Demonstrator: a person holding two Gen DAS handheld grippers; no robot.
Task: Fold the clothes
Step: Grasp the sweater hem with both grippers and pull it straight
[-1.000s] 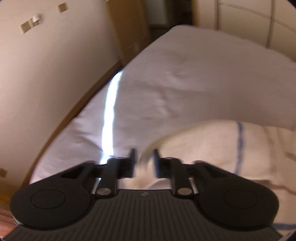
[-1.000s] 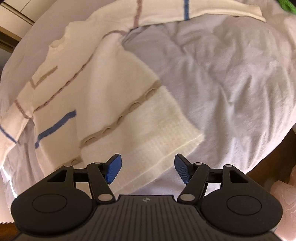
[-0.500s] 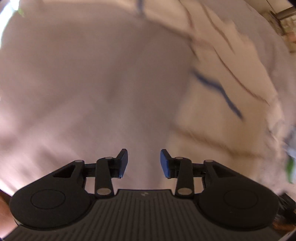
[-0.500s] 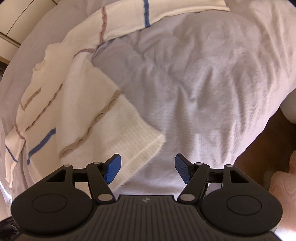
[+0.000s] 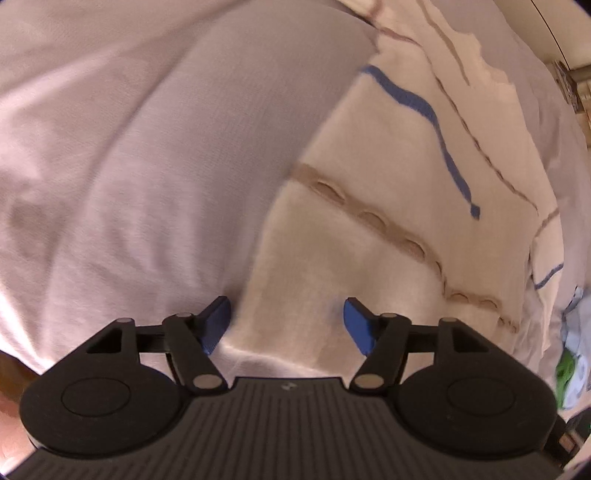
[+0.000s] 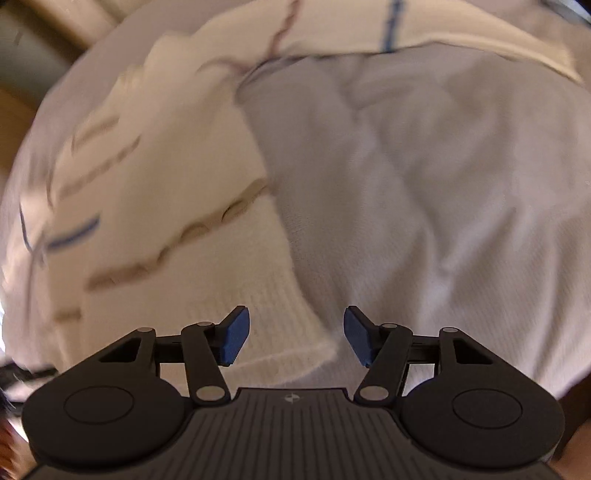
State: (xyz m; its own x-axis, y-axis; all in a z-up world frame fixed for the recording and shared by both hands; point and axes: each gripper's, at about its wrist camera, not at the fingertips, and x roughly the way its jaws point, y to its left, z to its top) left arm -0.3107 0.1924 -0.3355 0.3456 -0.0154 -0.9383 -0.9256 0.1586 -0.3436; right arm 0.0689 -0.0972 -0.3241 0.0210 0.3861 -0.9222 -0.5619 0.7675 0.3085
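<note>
1. My left tool [image 5: 287,320] pointed steeply down at the bed [image 5: 129,155], whose pale lilac sheet filled most of the view, soft creases running across it.
2. That tool's jaws had just been widening; they stood apart and unclenched, with the lower hem of the cream sweater [image 5: 369,229] lying in the gap below them, nothing pinched.
3. The sweater lay spread on the right part of the sheet in the left view: ribbed band nearest me, a tan chain-like stripe [image 5: 373,221] crossing it, a blue stripe [image 5: 436,122] beyond, thin brown lines further up.
4. At the far right edge I could make out a small heap of green and pale cloth [image 5: 570,373], too blurred to identify.
5. My right tool [image 6: 295,334] also aimed down, its jaws having just been narrowing, yet the blue pads were clear of the cloth, so it was released too.
6. The corner of the sweater's ribbed hem [image 6: 291,347] sat between those pads, flat on the sheet.
7. In the right view the sweater ran off up and left, one sleeve [image 6: 369,29] stretched across the top of the bed.
8. Beyond the mattress edge showed wood-brown floor [image 6: 14,107] at upper left, blurred.
</note>
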